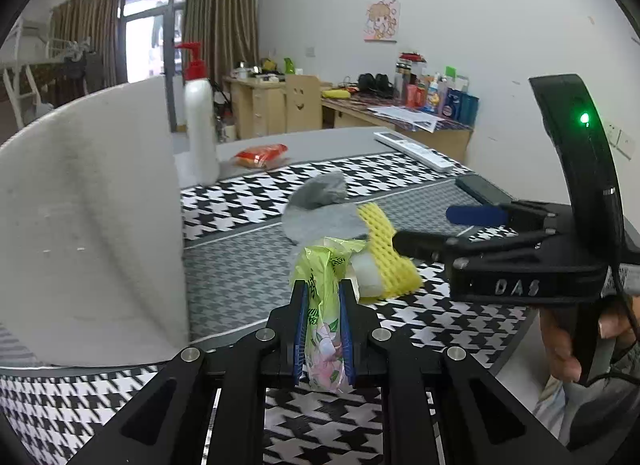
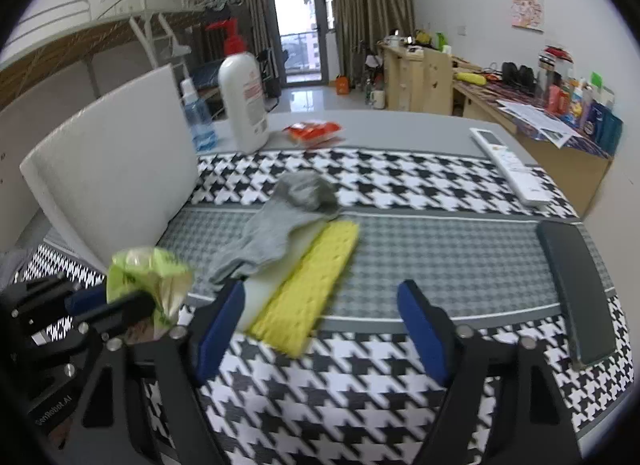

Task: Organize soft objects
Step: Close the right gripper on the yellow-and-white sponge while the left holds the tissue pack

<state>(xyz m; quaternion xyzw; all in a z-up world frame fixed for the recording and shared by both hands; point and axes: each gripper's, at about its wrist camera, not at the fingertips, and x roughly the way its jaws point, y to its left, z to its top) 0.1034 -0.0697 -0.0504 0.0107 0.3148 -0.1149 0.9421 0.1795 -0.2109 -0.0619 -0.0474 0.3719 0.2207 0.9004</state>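
- The left tongs (image 1: 324, 305) pinch a green tissue pack (image 1: 326, 305) between their blue pads, holding it clear above the houndstooth cloth (image 1: 320, 425) on the table (image 2: 400, 125).
- The right tongs (image 2: 320, 329) stand spread with nothing between the pads, low over the near part of the cloth.
- A yellow sponge (image 2: 308, 285) lies flat just beyond the right tongs, and a grey sock (image 2: 276, 233) rests partly over its far left edge.
- A white box (image 2: 120, 169) stands at the left.
- Further off stand a white pump bottle (image 2: 244, 101), an orange packet (image 2: 314, 131) and a remote control (image 2: 508, 163).
- A dark phone (image 2: 572, 285) lies at the right.
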